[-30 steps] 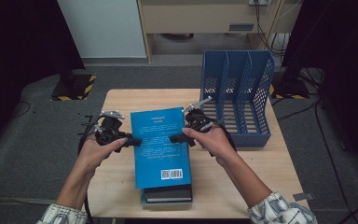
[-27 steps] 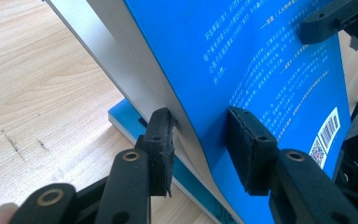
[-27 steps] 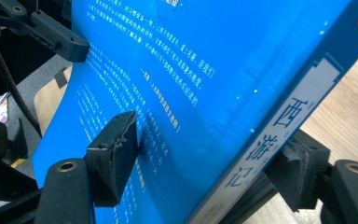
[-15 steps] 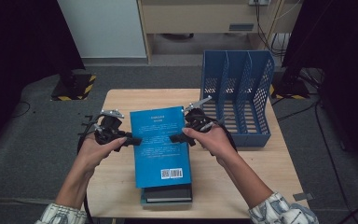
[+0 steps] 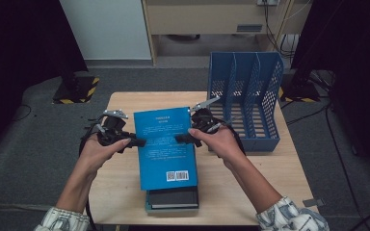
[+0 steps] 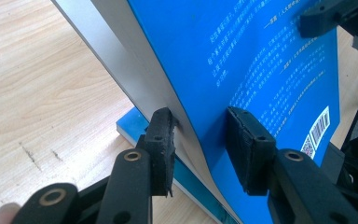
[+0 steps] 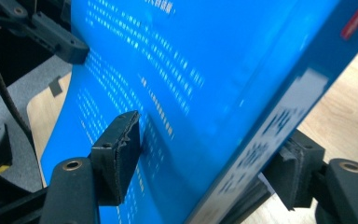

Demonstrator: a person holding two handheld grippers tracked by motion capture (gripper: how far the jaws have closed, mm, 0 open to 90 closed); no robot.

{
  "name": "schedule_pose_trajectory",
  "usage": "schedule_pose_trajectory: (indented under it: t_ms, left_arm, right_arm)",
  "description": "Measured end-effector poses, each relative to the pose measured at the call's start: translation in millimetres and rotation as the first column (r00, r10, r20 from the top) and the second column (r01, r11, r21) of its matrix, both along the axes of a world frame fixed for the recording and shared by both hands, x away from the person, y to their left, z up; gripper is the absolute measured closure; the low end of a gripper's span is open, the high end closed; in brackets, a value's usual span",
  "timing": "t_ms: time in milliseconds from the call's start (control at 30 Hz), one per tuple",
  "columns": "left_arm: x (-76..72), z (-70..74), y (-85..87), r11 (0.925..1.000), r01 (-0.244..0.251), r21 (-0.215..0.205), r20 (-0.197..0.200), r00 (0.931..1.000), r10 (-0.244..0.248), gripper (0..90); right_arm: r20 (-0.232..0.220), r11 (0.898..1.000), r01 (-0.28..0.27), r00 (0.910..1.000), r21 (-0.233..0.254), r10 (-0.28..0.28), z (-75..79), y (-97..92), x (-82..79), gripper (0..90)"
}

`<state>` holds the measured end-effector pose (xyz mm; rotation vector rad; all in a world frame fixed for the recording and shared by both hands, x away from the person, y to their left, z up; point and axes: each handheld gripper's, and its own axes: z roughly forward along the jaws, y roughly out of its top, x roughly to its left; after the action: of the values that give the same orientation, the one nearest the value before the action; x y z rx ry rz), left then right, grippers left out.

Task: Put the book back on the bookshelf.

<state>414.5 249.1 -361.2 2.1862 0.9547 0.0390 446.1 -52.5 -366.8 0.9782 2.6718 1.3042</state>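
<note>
The left gripper (image 5: 134, 142) bites the left edge of the blue book (image 5: 166, 144), and the right gripper (image 5: 182, 139) bites its right, spine edge, so the book hangs between the two above the table (image 5: 120, 178). In the left gripper view the jaws (image 6: 205, 144) straddle the page block: one pad presses the grey page edge from below, while the other stands at the blue back cover, and whether it actually touches is hard to tell from this angle. In the right gripper view the jaws (image 7: 205, 172) are clamped across the thick spine side, one pad flat on the cover and the other under the spine; these jaws have just been closing a little, with the book between them.

The book is lifted and tilted, back cover up, with the barcode (image 5: 177, 175) at the end nearest the person. Its near end overhangs a short stack of books (image 5: 172, 198) lying flat on the table by the near edge; a dark cover tops that stack and a teal one shows under it. In the left gripper view the teal book (image 6: 135, 130) lies on the wood just behind the lower pad.

To the right, at the far right of the table, stands a blue file rack (image 5: 250, 96) with upright dividers, near the right hand (image 5: 221, 144) but apart from the book. The left hand (image 5: 99, 151) holds its gripper just left of the book. Patterned sleeves show at the bottom of the high view.
</note>
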Motion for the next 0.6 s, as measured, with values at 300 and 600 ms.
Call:
schedule_pose_trajectory:
  t_ms: [300,600]
  left_arm:
    - [0.0,3.7,-6.8,0.9998,0.016,-0.011,0.013,0.9998,-0.016,62.2]
    - [1.0,3.6,-6.5,0.9999,0.016,-0.004,0.007,0.9998,-0.016,62.2]
  right_arm:
    - [0.011,1.000,-0.008,0.9999,0.012,0.008,7.8,1.0,0.7,36.0]
    - [-0.002,1.000,0.009,1.0000,-0.008,-0.009,8.5,4.1,2.3,35.7]
